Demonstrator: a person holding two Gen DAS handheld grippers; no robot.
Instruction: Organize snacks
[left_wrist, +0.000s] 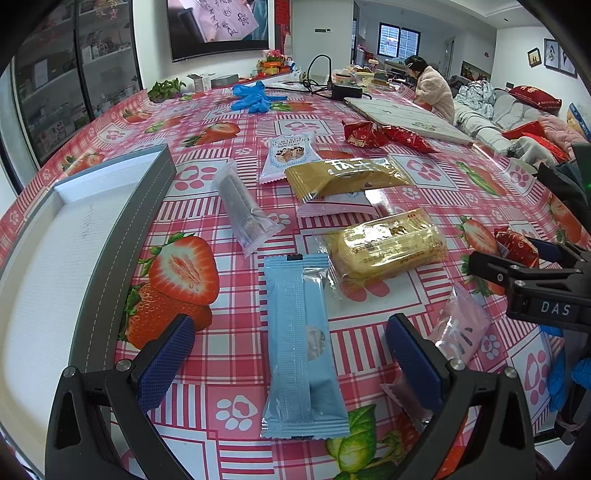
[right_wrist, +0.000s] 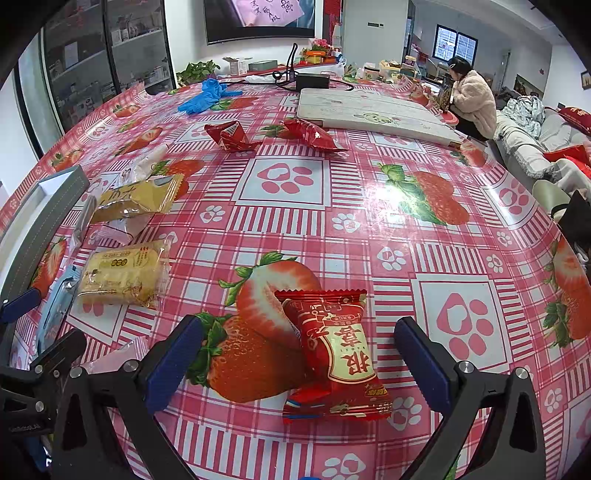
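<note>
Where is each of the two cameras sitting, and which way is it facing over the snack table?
Left wrist: on the left gripper, looking forward over the light blue packet between its open fingers; the grey tray lies left, the right gripper far right.
Right wrist: on the right gripper, facing the red packet; the left gripper's fingertip shows at left.
Shared: the yellow packet.

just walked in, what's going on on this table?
A person with two handheld grippers is sorting snacks on the strawberry tablecloth. Both grippers are open and empty. The left gripper straddles a blue packet beside the grey tray, which shows nothing inside in the part visible. The right gripper straddles a red packet. Other snacks lie loose on the table.
</note>
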